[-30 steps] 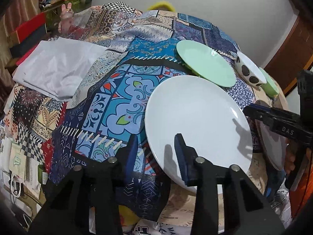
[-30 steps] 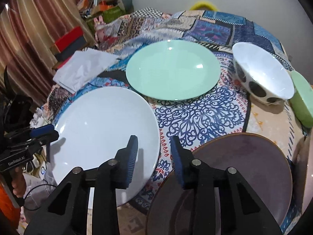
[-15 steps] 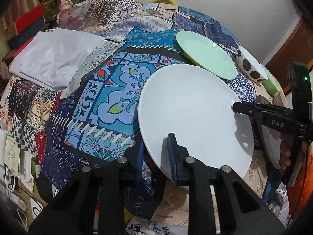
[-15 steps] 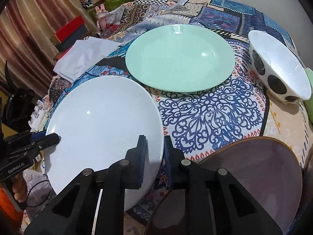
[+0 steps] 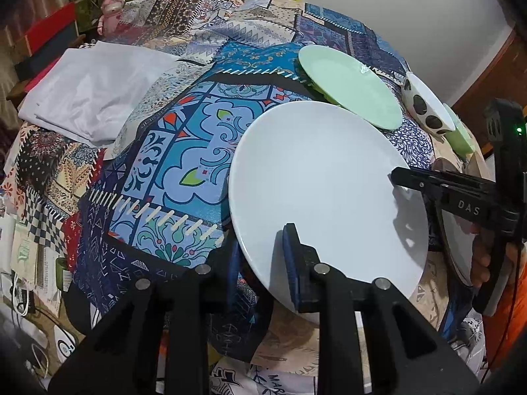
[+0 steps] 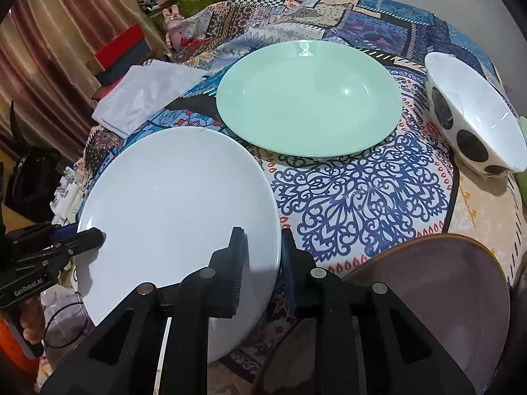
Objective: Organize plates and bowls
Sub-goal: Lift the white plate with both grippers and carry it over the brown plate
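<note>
A large white plate (image 5: 322, 184) (image 6: 178, 204) is held at two sides, tilted up off the patterned cloth. My left gripper (image 5: 263, 263) is shut on its near-left rim. My right gripper (image 6: 262, 260) is shut on its right rim and shows at the right in the left wrist view (image 5: 405, 177). A mint green plate (image 6: 306, 98) (image 5: 349, 85) lies behind it. A white bowl with black spots (image 6: 474, 121) (image 5: 425, 105) stands at the right. A dark purple plate (image 6: 428, 299) lies in front at the right.
A folded white cloth (image 5: 89, 85) (image 6: 141, 95) lies at the left of the table. A light green dish (image 5: 461, 135) sits beyond the spotted bowl. Boxes and clutter (image 6: 122, 46) stand at the far left. The table edge (image 5: 230, 355) is close in front.
Both grippers have closed on the white plate's rim from opposite sides. The plate now sits tilted and slightly raised.
</note>
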Demonstrator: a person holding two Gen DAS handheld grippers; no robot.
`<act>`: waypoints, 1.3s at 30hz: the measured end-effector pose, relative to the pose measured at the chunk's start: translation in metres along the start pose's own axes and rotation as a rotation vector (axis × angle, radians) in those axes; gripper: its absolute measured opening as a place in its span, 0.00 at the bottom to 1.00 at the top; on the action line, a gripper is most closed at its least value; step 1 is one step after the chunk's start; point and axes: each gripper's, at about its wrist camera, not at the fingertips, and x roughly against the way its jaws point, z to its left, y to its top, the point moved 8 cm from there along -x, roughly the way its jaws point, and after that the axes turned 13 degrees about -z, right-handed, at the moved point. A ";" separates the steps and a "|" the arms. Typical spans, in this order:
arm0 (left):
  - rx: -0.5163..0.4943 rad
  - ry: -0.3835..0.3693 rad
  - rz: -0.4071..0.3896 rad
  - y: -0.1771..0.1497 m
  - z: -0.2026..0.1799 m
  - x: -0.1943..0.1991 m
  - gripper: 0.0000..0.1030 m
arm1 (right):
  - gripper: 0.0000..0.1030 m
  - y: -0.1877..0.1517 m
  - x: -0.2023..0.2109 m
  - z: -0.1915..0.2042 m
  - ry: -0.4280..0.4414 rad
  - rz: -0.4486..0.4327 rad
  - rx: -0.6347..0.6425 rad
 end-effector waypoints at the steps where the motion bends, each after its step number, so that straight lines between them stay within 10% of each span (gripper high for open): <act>1: 0.000 0.000 0.000 0.000 0.000 0.001 0.24 | 0.20 0.000 0.001 0.000 0.003 -0.005 -0.009; 39: -0.114 -0.126 -0.071 0.018 -0.120 0.019 0.23 | 0.20 -0.020 0.110 -0.073 -0.140 -0.208 -0.216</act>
